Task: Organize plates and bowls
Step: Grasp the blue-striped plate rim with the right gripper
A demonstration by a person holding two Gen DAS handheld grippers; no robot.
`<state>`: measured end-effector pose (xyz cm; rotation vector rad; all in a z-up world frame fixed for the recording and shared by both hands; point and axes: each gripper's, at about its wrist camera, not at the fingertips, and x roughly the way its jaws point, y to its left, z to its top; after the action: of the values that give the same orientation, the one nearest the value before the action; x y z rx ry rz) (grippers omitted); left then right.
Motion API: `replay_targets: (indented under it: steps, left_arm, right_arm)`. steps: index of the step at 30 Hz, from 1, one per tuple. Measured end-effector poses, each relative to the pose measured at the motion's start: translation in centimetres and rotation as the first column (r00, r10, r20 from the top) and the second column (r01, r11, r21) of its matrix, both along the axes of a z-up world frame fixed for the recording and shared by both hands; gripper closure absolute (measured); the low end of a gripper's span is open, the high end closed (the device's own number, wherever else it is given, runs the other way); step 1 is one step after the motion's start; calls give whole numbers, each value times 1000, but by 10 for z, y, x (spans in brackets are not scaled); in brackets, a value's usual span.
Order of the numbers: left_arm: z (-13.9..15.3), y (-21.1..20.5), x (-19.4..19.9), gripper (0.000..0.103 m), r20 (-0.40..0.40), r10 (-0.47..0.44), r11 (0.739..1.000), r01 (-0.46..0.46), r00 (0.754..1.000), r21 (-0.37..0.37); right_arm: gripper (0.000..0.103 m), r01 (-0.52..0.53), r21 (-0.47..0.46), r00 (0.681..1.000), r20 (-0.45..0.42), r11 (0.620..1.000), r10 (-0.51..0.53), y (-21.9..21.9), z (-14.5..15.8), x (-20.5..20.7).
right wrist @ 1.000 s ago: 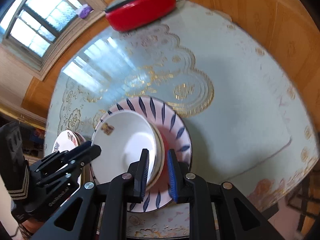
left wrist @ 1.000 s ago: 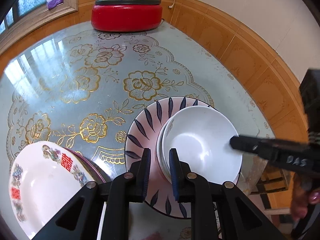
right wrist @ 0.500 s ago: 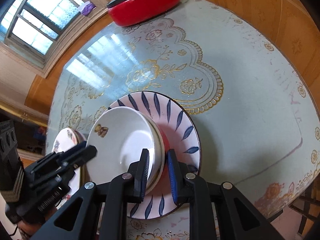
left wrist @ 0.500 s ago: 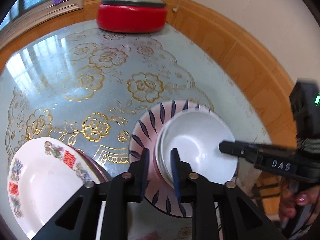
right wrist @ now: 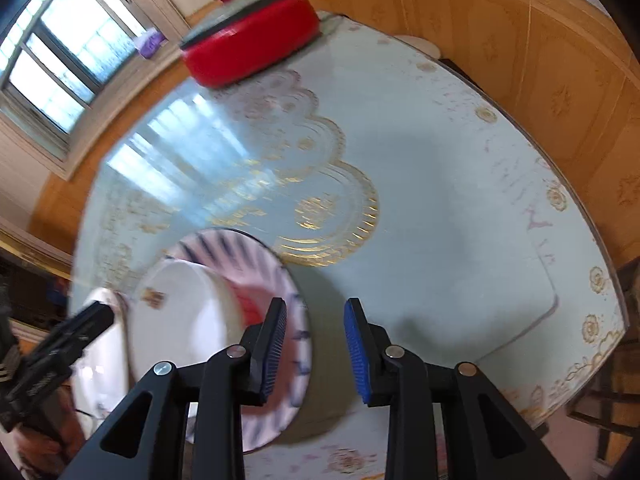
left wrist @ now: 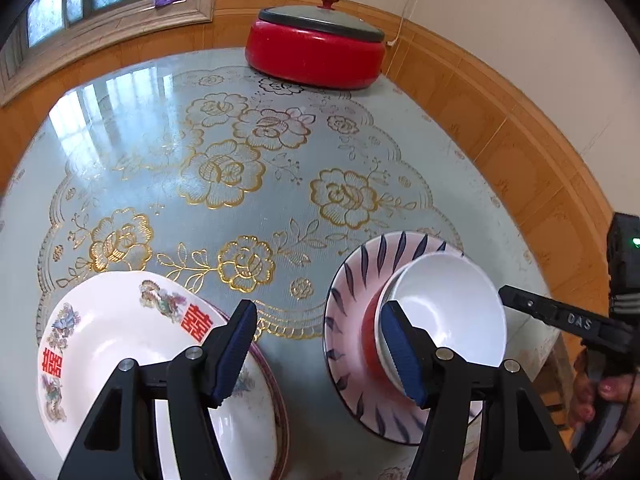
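White bowls (left wrist: 448, 316) are shown stacked on a pink plate with blue leaf strokes (left wrist: 352, 280), set near the edge of the glass-topped floral table (left wrist: 280, 160). The left gripper (left wrist: 320, 344) is seen with its jaws opening wide, only bare table between them and one pad just beside the bowls' rim. The right gripper (right wrist: 316, 348) is likewise opening, nothing being held. A white dish with red characters (left wrist: 120, 332) lies to the left; a red lidded pot (left wrist: 316, 52) stands at the far side.

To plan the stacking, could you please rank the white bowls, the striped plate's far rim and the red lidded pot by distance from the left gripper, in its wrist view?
1. White bowls, beside the right finger.
2. Striped plate's far rim, just beyond them.
3. Red lidded pot, at the table's far edge.
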<state>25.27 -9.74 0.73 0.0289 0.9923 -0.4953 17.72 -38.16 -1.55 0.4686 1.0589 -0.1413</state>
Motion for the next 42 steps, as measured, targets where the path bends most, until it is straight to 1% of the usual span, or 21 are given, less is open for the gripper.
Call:
replay_targets:
  steps: [2, 3, 5, 9, 13, 20, 23, 27, 32, 36, 38, 40, 42]
  left_arm:
    - [-2, -2, -2, 38, 6, -3, 1000, 3, 1000, 21]
    - [-4, -1, -3, 38, 2, -4, 1000, 4, 1000, 24]
    - [-6, -1, -1, 38, -10, 6, 1000, -6, 1000, 26]
    - [-6, 1, -2, 38, -7, 21, 999, -21, 1000, 34]
    - [-7, -2, -4, 38, 2, 22, 998, -22, 1000, 61]
    - [-14, -6, -1, 38, -23, 28, 997, -26, 999, 78]
    - [-15, -11, 0, 38, -27, 25, 996, -23, 999, 84]
    - [-19, -17, 0, 38, -28, 22, 995, -19, 999, 98]
    - [-22, -30, 2, 38, -46, 23, 996, -18, 999, 93]
    - [-24, -49, 1, 37, -42, -9, 996, 13, 999, 92]
    - [-26, -58, 2, 35, -47, -26, 996, 30, 999, 88]
    - [-29, -66, 3, 35, -37, -23, 994, 26, 999, 104]
    - [-32, -68, 6, 36, -42, -18, 995, 23, 999, 102]
  right_arm:
    - [73, -16, 37, 1000, -14, 999, 17, -2, -10, 1]
    - [73, -28, 40, 999, -19, 999, 29, 0, -13, 2]
    - [73, -55, 30, 998, -24, 998, 56, 2, -18, 5]
    - [83, -105, 25, 994, -29, 994, 106, 8, -26, 11]
    - [85, -130, 26, 991, -39, 991, 131, 12, -32, 15]
    - [87, -165, 45, 986, -23, 985, 166, 10, -37, 19]
    - [87, -165, 44, 986, -14, 985, 166, 7, -36, 21]
    - [88, -139, 4, 990, -8, 990, 139, -4, -33, 24]
    - [89, -105, 17, 994, 0, 994, 105, -27, -32, 27]
    - [89, -88, 35, 996, 5, 996, 88, -40, -33, 27]
    - [88, -90, 46, 996, 2, 995, 90, -44, -35, 27]
    - [88, -95, 51, 996, 0, 994, 95, -47, -36, 27]
    - [88, -107, 55, 994, -3, 993, 108, -49, -37, 28]
